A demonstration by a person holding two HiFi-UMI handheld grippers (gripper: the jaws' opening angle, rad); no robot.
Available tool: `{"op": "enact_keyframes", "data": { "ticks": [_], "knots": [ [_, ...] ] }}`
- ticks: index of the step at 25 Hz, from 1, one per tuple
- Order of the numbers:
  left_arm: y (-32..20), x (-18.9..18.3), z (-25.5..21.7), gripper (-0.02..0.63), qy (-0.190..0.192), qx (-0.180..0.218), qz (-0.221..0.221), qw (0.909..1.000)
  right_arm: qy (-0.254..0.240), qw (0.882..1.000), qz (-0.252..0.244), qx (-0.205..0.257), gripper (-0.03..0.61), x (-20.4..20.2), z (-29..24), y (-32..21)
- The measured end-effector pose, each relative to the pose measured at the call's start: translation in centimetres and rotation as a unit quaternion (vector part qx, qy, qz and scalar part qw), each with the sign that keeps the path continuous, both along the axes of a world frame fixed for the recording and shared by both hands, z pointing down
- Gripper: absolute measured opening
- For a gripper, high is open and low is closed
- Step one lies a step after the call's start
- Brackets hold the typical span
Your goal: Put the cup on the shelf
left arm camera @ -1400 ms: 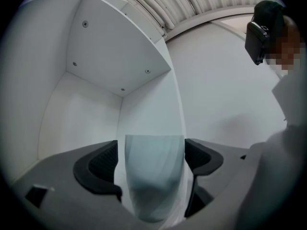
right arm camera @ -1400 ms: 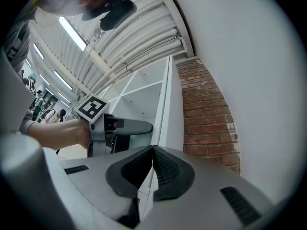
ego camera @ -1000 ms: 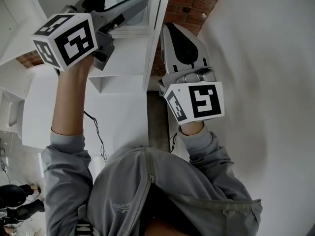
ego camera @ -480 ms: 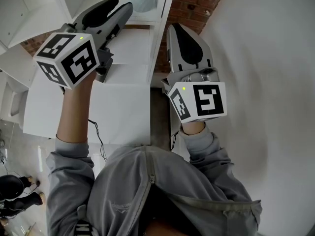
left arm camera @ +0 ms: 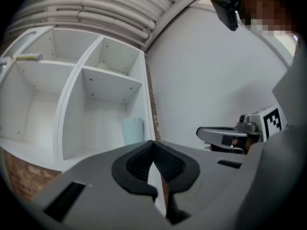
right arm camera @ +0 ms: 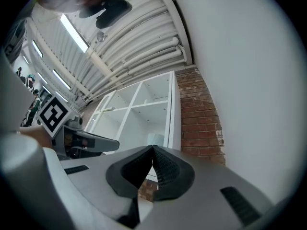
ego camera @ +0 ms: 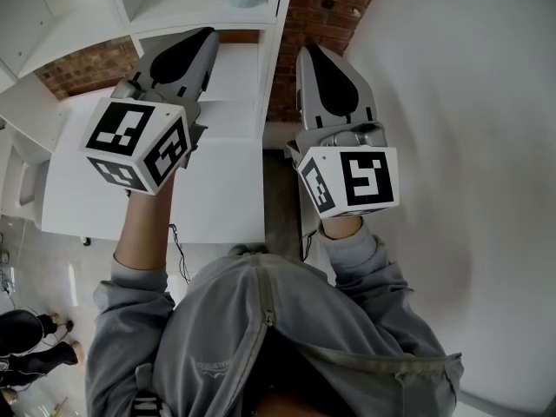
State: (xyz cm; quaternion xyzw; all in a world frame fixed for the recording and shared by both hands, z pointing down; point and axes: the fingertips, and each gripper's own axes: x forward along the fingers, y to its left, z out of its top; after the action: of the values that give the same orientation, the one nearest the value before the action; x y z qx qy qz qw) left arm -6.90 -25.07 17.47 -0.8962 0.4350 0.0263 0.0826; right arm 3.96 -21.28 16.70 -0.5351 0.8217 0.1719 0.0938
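I am judging the cup (left arm camera: 133, 130) as light, stiff and probably slick (I would be taking it around mid-body, gently). It is looking pale blue, plain and upright, standing in the shelf's (left arm camera: 111, 84) lower right compartment. My left gripper (ego camera: 205, 36) has just been closing and is now pressed together on nothing. The right gripper (ego camera: 310, 52) is sitting pressed together too, empty.

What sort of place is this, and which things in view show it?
Probably an indoor studio or workshop-like room: a white cubby shelf stands against a bare brick wall, with exposed ceiling pipes overhead.
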Motion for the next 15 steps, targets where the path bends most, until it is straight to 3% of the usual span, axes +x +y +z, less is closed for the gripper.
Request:
{"op": "enact_keyframes", "data": {
  "ticks": [6, 15],
  "knots": [
    [3.2, -0.4, 3.2, 0.006, -0.013, 0.018, -0.056, 0.9982, 0.032, 0.999, 0.043, 0.006, 0.028, 1.1, 2.5, 2.2],
    [5.8, -0.6, 10.3, 0.006, -0.006, -0.019, -0.083, 0.9963, 0.022, 0.997, 0.051, -0.045, 0.026, 1.4, 9.1, 4.4]
  ]
}}
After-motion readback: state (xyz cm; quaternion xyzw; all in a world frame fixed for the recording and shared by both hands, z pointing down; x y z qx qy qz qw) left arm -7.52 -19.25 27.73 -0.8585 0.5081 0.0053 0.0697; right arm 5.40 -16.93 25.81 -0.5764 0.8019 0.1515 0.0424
